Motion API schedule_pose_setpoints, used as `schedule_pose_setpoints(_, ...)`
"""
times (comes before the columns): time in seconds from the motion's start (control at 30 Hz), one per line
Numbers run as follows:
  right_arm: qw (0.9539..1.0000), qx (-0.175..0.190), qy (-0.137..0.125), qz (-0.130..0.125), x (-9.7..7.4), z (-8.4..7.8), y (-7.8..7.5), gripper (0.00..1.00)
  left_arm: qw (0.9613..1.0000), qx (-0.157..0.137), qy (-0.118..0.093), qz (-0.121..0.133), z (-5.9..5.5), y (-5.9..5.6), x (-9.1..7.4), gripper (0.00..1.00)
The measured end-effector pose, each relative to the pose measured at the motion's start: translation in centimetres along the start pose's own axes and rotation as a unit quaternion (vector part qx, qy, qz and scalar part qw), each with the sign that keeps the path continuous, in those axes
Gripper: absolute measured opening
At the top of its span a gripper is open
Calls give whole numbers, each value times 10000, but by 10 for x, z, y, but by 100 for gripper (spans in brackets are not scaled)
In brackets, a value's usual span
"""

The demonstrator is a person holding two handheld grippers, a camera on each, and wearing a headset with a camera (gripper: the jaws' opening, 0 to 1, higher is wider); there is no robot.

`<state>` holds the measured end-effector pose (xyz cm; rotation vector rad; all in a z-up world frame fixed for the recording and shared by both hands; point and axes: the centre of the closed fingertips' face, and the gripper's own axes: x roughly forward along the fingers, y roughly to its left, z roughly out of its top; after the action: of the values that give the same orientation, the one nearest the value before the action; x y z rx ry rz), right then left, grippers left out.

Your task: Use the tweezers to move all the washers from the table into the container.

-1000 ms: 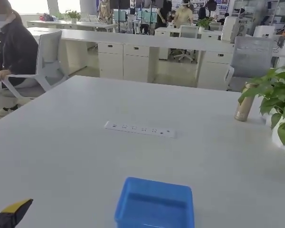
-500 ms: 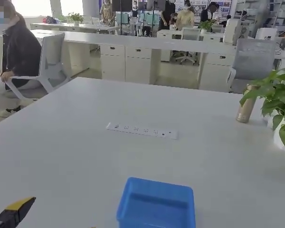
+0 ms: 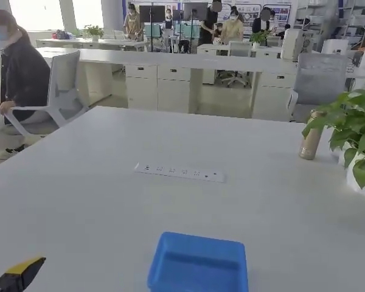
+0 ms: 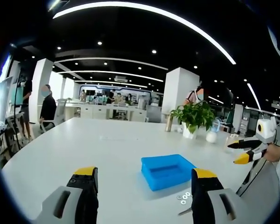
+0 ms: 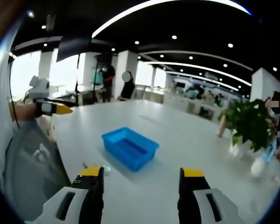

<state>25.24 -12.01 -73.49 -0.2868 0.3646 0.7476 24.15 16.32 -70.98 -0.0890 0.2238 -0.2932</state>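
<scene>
We see both claws with their 2 jaws spread wide and nothing between them: the left gripper (image 4: 144,173) and the right gripper (image 5: 141,172) each look across the white table (image 3: 79,194) toward the open blue container (image 3: 198,267). In the left gripper view a small cluster of washers (image 4: 183,197) lies on the table just beside the container's near corner, with a thin metal tip (image 4: 185,212) close by that we cannot identify. Behind the container we note a power strip (image 3: 179,172), a bottle (image 3: 311,134) and a potted plant (image 3: 353,131).
</scene>
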Motion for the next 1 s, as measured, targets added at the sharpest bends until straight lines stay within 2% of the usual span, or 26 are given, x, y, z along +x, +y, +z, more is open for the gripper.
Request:
schedule_pose_setpoints(0.07,9990,102,10,426,3,2,14,51,9996,76,149,-223,-1,-11,1,75)
schedule_pose_setpoints(0.1,9985,117,12,544,4,3,18,47,9992,122,252,-299,-3,-14,1,73)
schedule_pose_setpoints(0.23,9934,-131,228,1116,14,-3,37,28,9941,304,660,-809,-11,-35,6,64)
schedule_pose_setpoints(0.3,9895,-343,419,1339,20,-7,47,22,9877,516,959,-1121,-20,-44,9,55)
schedule_pose_setpoints(0.37,9848,-512,605,1543,26,-14,55,19,9769,682,1342,-1517,-33,-56,11,42)
schedule_pose_setpoints(0.4,9825,-536,695,1644,27,-16,60,19,9712,786,1502,-1676,-39,-59,12,38)
schedule_pose_setpoints(0.43,9802,-553,796,1726,31,-20,64,18,9626,920,1778,-1824,-49,-63,13,36)
schedule_pose_setpoints(0.47,9790,-570,846,1768,33,-22,66,18,9587,1026,1889,-1861,-54,-64,15,35)
schedule_pose_setpoints(0.5,9766,-615,922,1845,36,-25,70,18,9489,1147,2066,-2094,-63,-68,16,35)
schedule_pose_setpoints(0.53,9753,-636,981,1874,38,-27,72,17,9418,1164,2249,-2210,-69,-71,16,33)
schedule_pose_setpoints(0.63,9724,-697,1112,1928,45,-34,77,16,9144,1459,2668,-2671,-89,-81,16,24)
schedule_pose_setpoints(0.7,9707,-714,1208,1953,48,-40,81,16,8952,1746,2970,-2825,-104,-83,18,20)
schedule_pose_setpoints(0.73,9695,-716,1266,1974,48,-42,83,16,8817,1894,3151,-2957,-113,-84,18,18)
schedule_pose_setpoints(0.77,9685,-704,1327,1986,49,-44,84,16,8735,1973,3259,-3031,-119,-85,18,18)
schedule_pose_setpoints(0.8,9659,-704,1403,2059,49,-49,87,16,8671,2028,3292,-3142,-124,-88,20,18)
schedule_pose_setpoints(0.83,9644,-694,1446,2103,48,-50,89,16,8649,2026,3312,-3182,-126,-89,20,17)
schedule_pose_setpoints(0.87,9615,-644,1553,2174,47,-55,91,15,8557,2059,3385,-3329,-130,-93,21,17)
schedule_pose_setpoints(0.9,9603,-636,1581,2207,47,-57,93,14,8505,2113,3469,-3341,-133,-93,21,17)
schedule_pose_setpoints(0.97,9564,-599,1670,2320,46,-62,98,14,8341,2397,3607,-3415,-141,-93,24,16)
schedule_pose_setpoints(1.0,9552,-587,1696,2354,45,-64,100,12,8285,2493,3667,-3421,-143,-92,25,14)
